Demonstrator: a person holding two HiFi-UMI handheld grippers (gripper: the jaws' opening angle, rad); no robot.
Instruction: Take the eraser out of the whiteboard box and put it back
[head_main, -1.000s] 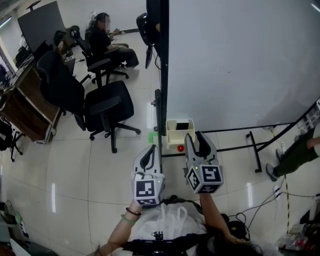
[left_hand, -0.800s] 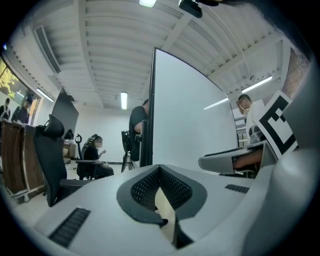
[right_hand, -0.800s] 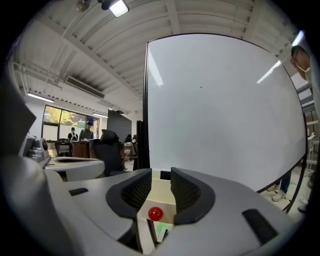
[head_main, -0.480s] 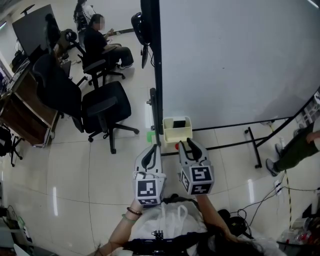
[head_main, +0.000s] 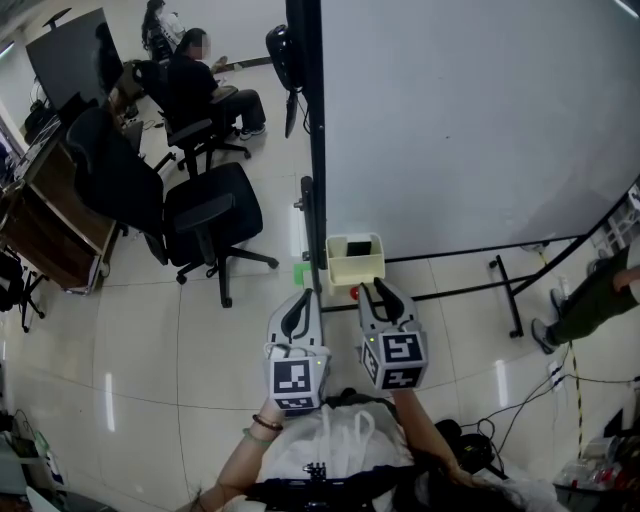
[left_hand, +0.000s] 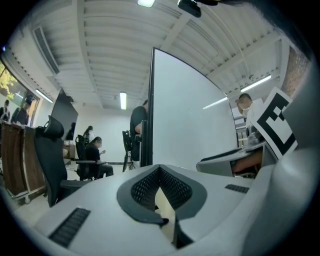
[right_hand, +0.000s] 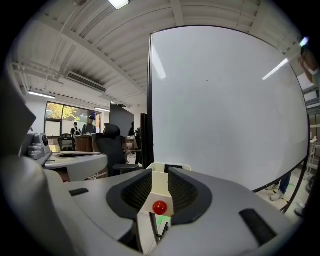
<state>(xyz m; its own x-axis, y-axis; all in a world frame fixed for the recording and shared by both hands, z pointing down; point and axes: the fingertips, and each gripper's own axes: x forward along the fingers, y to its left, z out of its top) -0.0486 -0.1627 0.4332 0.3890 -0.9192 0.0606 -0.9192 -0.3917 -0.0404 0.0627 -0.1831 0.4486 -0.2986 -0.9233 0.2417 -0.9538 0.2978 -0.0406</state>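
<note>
A cream whiteboard box (head_main: 354, 270) hangs at the whiteboard's (head_main: 470, 120) lower left corner, with the dark eraser (head_main: 358, 247) standing in its back part. My right gripper (head_main: 379, 291) hovers just in front of the box, shut and holding nothing. In the right gripper view the box (right_hand: 159, 186) and the eraser's (right_hand: 173, 167) top show past the right gripper (right_hand: 160, 174), with a red knob (right_hand: 159, 206) below. My left gripper (head_main: 299, 300) stays left of the box, shut and empty. In its own view the left gripper (left_hand: 160, 170) points along the board's edge.
Black office chairs (head_main: 212, 214) and a seated person (head_main: 203, 80) fill the floor at left, with a wooden desk (head_main: 45, 225) beyond. The board's black stand legs (head_main: 510, 290) run right. Another person's leg (head_main: 585, 312) is at the right edge. Cables (head_main: 500, 420) lie on the floor.
My right gripper has sunk and drawn back a little from the box, and its jaws have closed. The left gripper has stayed put.
</note>
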